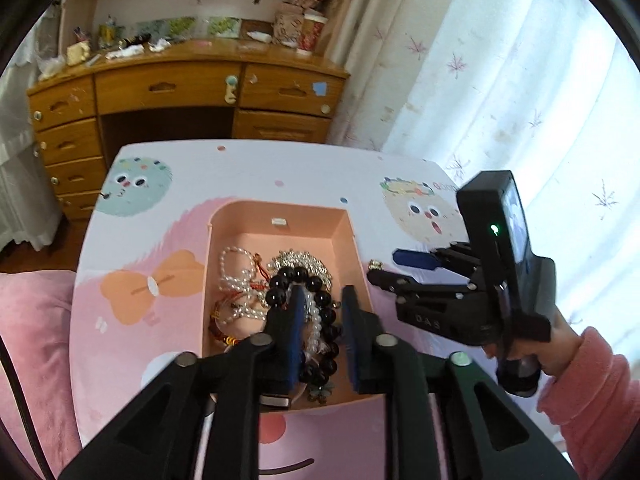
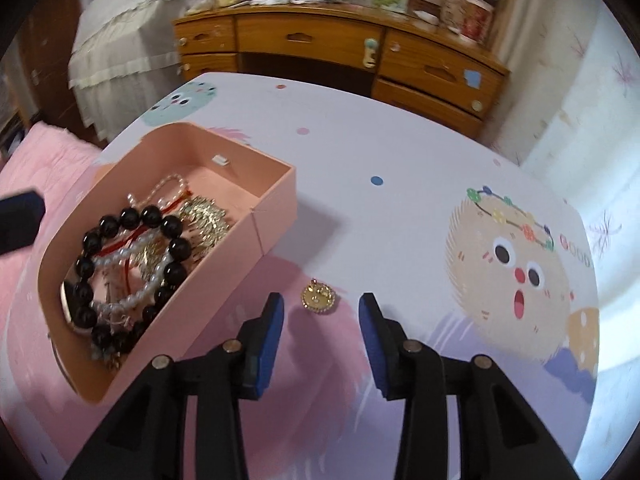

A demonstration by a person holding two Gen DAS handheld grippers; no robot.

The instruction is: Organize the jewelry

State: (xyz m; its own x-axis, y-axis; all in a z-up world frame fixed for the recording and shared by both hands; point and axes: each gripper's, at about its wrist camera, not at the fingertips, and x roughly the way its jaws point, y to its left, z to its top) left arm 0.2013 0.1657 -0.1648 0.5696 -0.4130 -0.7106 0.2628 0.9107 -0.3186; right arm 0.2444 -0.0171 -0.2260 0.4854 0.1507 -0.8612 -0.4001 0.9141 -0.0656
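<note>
I'm over a cartoon-printed surface, a wooden desk and pale curtains beyond, pink bedding at left. The pink box sits on it, holding a black bead bracelet, pearls and gold chain — tangled, hard to sort out. My left claw hangs over the box, jaws narrowly apart, hiding part of the beads. My right claw stands parted, empty, around a gold pendant lying just beside the box — its detail is too small to read.

Pendant right of jewelry box
</note>
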